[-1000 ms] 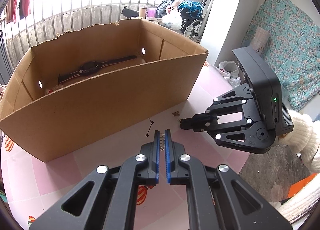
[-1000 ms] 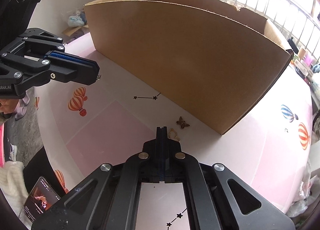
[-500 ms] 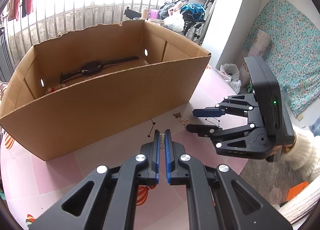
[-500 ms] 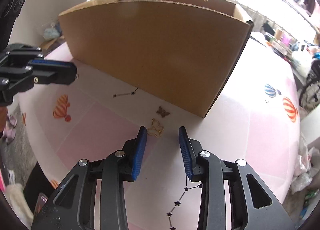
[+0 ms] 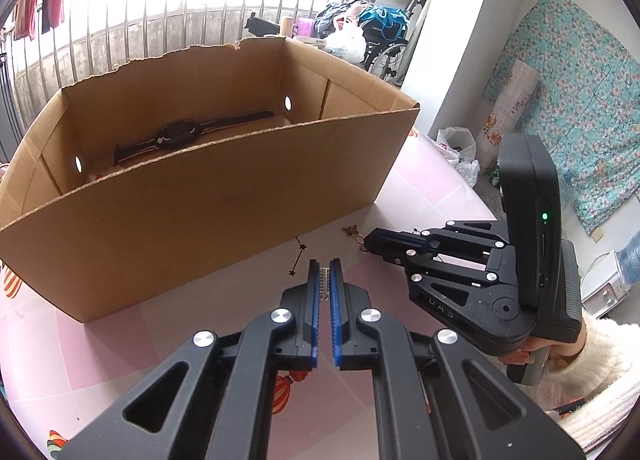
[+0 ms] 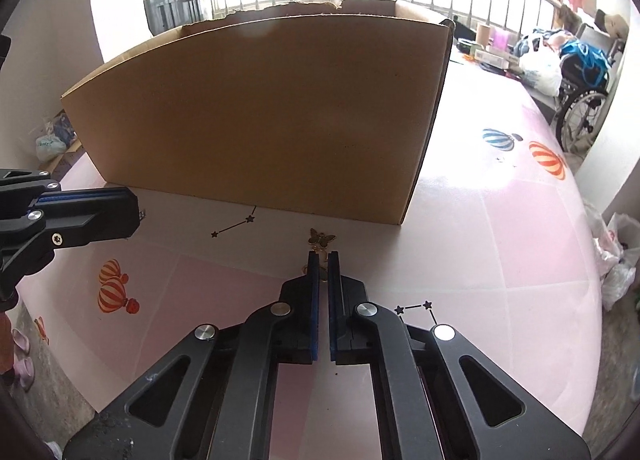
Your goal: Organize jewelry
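The right gripper (image 6: 324, 260) pinches a gold charm (image 6: 319, 272) on the pink tablecloth (image 6: 480, 260) — mostly hidden between the pads. At its 12 o'clock lies a butterfly charm (image 6: 321, 238), not yet packed. The left gripper (image 5: 324, 276) clamps a small toothed piece (image 5: 325, 278), too small to identify. Beyond, the cardboard box (image 5: 208, 196) already holds a wristwatch (image 5: 180, 134).

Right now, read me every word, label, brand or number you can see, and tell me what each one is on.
No text reads clearly.
Raised letters on the right gripper frame: upside down, too faint to read.
Cardboard box: no print visible.
Pink tablecloth: only balloon and star pictures.
Metal piece in the left gripper, gold charm in the right: no markings visible.
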Tool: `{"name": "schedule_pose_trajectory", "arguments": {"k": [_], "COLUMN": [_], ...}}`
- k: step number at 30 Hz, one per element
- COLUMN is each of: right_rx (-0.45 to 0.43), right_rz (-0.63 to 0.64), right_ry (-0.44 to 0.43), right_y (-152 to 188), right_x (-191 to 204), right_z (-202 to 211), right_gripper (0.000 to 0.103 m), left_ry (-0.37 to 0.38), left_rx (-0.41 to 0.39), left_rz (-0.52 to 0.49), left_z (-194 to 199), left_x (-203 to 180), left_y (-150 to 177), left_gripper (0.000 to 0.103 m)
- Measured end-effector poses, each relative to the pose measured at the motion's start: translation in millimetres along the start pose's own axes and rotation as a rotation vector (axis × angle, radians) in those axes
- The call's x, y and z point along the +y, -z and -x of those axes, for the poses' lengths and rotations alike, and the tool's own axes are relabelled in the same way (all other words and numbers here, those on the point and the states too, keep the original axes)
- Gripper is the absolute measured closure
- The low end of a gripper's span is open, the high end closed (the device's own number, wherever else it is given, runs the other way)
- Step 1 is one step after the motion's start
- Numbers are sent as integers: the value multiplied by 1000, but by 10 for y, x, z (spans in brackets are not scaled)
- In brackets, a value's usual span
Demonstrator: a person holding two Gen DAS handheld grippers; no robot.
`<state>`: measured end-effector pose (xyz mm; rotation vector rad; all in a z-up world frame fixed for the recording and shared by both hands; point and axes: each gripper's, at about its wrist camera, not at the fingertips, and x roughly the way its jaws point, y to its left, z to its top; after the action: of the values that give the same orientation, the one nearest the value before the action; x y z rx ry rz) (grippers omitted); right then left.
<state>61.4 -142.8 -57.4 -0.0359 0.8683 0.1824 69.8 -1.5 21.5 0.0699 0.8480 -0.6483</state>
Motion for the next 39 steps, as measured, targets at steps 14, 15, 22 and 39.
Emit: {"name": "schedule_pose_trajectory", "arguments": {"k": [14, 15, 22, 39], "right_rx": [-11, -15, -11, 2], "right_rz": [-42, -40, -24, -24], "right_ry": [-83, -85, -118, -122], "right_y": [98, 96, 252, 1], "right_x": [13, 5, 6, -142], "right_z": [196, 218, 333, 29], "right_gripper": [100, 100, 100, 77], "left_ry": [15, 19, 191, 409], "left_rx": [-6, -9, -37, -91], "left_rz": [45, 55, 246, 415], "left_z": [-68, -59, 40, 224], "left_x": [159, 185, 506, 638], "left_y": [21, 18, 12, -88], "left_gripper": [98, 98, 98, 98]}}
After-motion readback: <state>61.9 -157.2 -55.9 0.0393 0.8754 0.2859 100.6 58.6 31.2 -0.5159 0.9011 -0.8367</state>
